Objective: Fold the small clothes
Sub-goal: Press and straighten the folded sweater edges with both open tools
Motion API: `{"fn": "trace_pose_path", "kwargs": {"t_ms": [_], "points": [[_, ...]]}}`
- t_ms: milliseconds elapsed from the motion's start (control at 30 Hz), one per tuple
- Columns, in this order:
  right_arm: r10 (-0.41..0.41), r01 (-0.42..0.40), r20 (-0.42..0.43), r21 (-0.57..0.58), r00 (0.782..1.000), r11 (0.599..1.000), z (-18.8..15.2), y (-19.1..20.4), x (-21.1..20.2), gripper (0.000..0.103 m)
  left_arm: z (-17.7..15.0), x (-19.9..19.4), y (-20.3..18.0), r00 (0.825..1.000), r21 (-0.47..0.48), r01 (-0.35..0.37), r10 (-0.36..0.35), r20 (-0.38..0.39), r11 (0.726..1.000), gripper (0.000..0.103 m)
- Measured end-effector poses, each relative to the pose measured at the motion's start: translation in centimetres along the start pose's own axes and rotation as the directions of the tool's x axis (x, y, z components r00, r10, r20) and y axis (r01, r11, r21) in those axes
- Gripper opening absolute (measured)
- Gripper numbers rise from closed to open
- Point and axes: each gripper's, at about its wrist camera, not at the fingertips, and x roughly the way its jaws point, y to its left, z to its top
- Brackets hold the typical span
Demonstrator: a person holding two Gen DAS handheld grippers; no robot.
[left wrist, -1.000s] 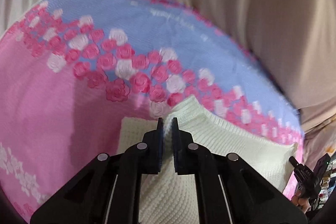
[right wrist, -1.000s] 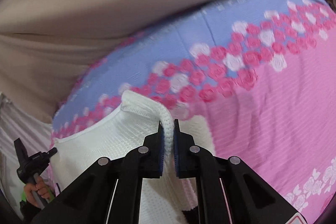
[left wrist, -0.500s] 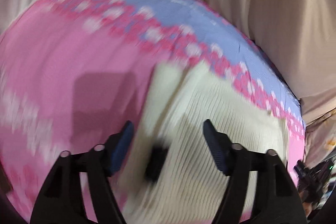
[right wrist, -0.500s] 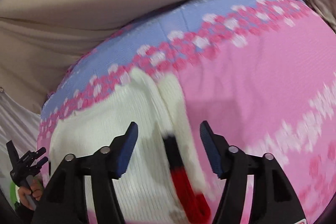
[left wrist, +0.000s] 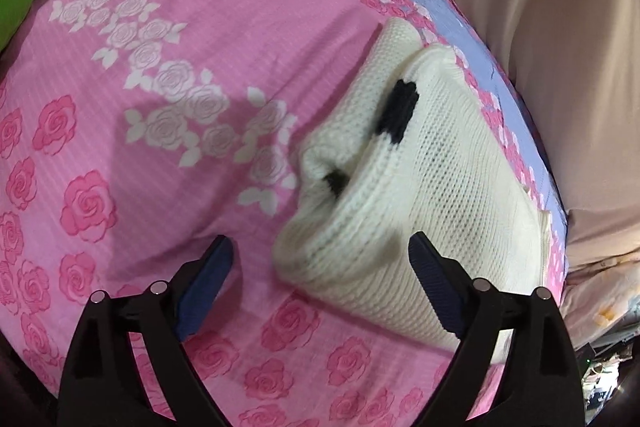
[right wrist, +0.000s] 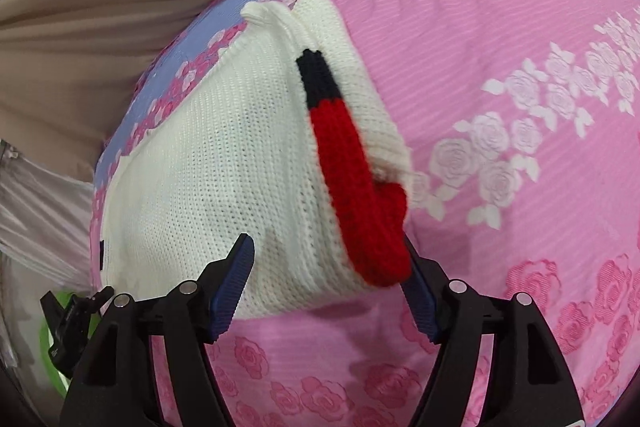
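While both grippers' fingers (left wrist: 208,267) are held released | cream knitted sweater (right wrist: 224,163) is folded loosely | unrolling is risked.

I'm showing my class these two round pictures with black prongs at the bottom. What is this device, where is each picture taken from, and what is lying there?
No robot here: a person holds a two-fingered gripper in each hand, each carrying a wide-angle camera looking along its fingers. One picture is from the left gripper, the other from the right gripper. Both stand open and hold nothing. On the pink rose-patterned bedspread lies a folded cream knitted sweater, seen from opposite sides; its red and black trim shows best in the right view. Beige cloth lies behind.
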Motion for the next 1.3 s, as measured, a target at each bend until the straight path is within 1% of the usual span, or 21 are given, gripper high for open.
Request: {"fn": "trace_pose_path", "kwargs": {"t_ms": [33, 67, 133, 167, 300, 400, 467, 567, 667, 733, 800, 833, 867, 900, 933, 967, 1000, 1100, 1233, 1267, 1300], "points": [[0.002, -0.002, 0.003, 0.005, 1.0, 1.0, 0.2, 0.1, 0.2, 0.07, 0.3, 0.2, -0.3, 1.0, -0.001, 0.021, -0.021, -0.011, 1.0, 0.081], [0.006, -0.006, 0.005, 0.013, 1.0, 1.0, 0.5, 0.1, 0.4, 0.068, 0.6, 0.4, -0.7, 0.998, 0.001, 0.057, -0.057, -0.032, 0.998, 0.063], [0.024, -0.025, 0.022, 0.029, 0.999, 0.999, 0.8, 0.0, 0.4, 0.039, 1.1, 0.8, -1.5, 0.996, 0.017, 0.065, -0.063, -0.065, 0.998, 0.043], [0.03, -0.031, 0.026, 0.031, 0.999, 0.999, 1.1, 0.0, 0.2, 0.015, 1.2, 0.7, -1.9, 0.995, 0.03, 0.07, -0.068, -0.067, 0.997, 0.025], [0.039, -0.044, 0.113, 0.034, 0.993, 0.998, 2.5, -0.2, -3.0, 0.012, 1.9, -1.1, -3.5, 0.997, 0.087, 0.06, -0.055, -0.056, 0.994, 0.017], [0.022, -0.025, 0.153, 0.021, 0.988, 0.999, 2.6, -1.2, -5.8, 0.011, 1.8, -2.7, -2.9, 0.996, 0.094, 0.059, -0.053, -0.066, 0.994, 0.016], [-0.012, 0.01, 0.143, 0.013, 0.99, 1.0, 1.8, -2.6, -7.0, 0.01, 1.1, -3.0, -2.0, 0.994, 0.094, 0.062, -0.053, -0.099, 0.994, 0.015], [-0.084, 0.085, 0.091, 0.001, 0.992, 0.996, -0.9, -4.9, -8.0, 0.01, -1.6, -3.1, -0.2, 0.982, 0.098, 0.051, -0.032, -0.184, 0.994, 0.015], [-0.125, 0.125, 0.009, 0.003, 0.992, 0.992, -4.8, -7.2, -7.5, 0.011, -5.7, -2.8, 1.7, 0.971, 0.144, -0.003, 0.037, -0.235, 0.99, 0.015], [-0.159, 0.158, -0.034, -0.029, 0.987, 0.987, -6.9, -7.7, -6.7, 0.012, -7.0, -2.4, 2.7, 0.964, 0.121, 0.002, 0.03, -0.265, 0.993, 0.016], [-0.182, 0.178, -0.07, -0.058, 0.981, 0.982, -7.8, -7.6, -6.0, 0.019, -7.1, -3.1, 2.7, 0.97, 0.116, 0.013, 0.016, -0.244, 0.993, 0.027], [-0.216, 0.212, -0.065, -0.073, 0.974, 0.975, -7.6, -7.3, -6.3, 0.022, -6.6, -3.8, 2.5, 0.975, 0.122, -0.013, 0.04, -0.219, 0.992, 0.03], [-0.246, 0.242, -0.038, -0.082, 0.969, 0.967, -7.3, -6.9, -6.9, 0.027, -6.1, -4.7, 2.2, 0.982, 0.13, -0.037, 0.061, -0.181, 0.991, 0.039], [-0.275, 0.276, 0.025, -0.097, 0.961, 0.956, -6.5, -6.2, -8.2, 0.03, -5.0, -6.4, 1.4, 0.994, 0.149, -0.044, 0.059, -0.097, 0.988, 0.051], [-0.277, 0.285, 0.082, -0.109, 0.957, 0.952, -5.7, -5.5, -9.4, 0.034, -4.2, -7.5, 0.8, 0.998, 0.164, -0.037, 0.044, -0.04, 0.986, 0.057], [-0.27, 0.284, 0.123, -0.115, 0.955, 0.952, -4.8, -4.8, -10.3, 0.046, -3.0, -8.5, -0.1, 0.999, 0.177, -0.029, 0.025, 0.021, 0.984, 0.067], [-0.247, 0.27, 0.169, -0.124, 0.954, 0.955, -3.3, -3.9, -11.0, 0.057, -2.2, -8.8, -0.8, 0.999, 0.184, -0.018, 0.009, 0.049, 0.983, 0.073], [-0.165, 0.194, 0.187, -0.151, 0.968, 0.969, 0.7, -1.6, -10.3, 0.062, 0.9, -7.0, -4.2, 0.997, 0.221, 0.044, -0.057, 0.053, 0.974, 0.076], [-0.123, 0.147, 0.128, -0.201, 0.984, 0.969, 5.3, 1.6, -3.9, 0.062, 3.1, -1.0, -8.2, 0.998, 0.277, 0.065, -0.062, -0.02, 0.959, 0.077], [-0.136, 0.159, 0.117, -0.207, 0.984, 0.965, 5.8, 2.1, -2.6, 0.062, 2.9, 0.3, -8.6, 0.998, 0.284, 0.055, -0.046, -0.036, 0.957, 0.073], [-0.161, 0.18, 0.102, -0.214, 0.982, 0.96, 6.5, 2.6, -0.7, 0.062, 3.0, 2.2, -9.1, 0.998, 0.3, 0.026, -0.009, -0.056, 0.954, 0.054]]}}
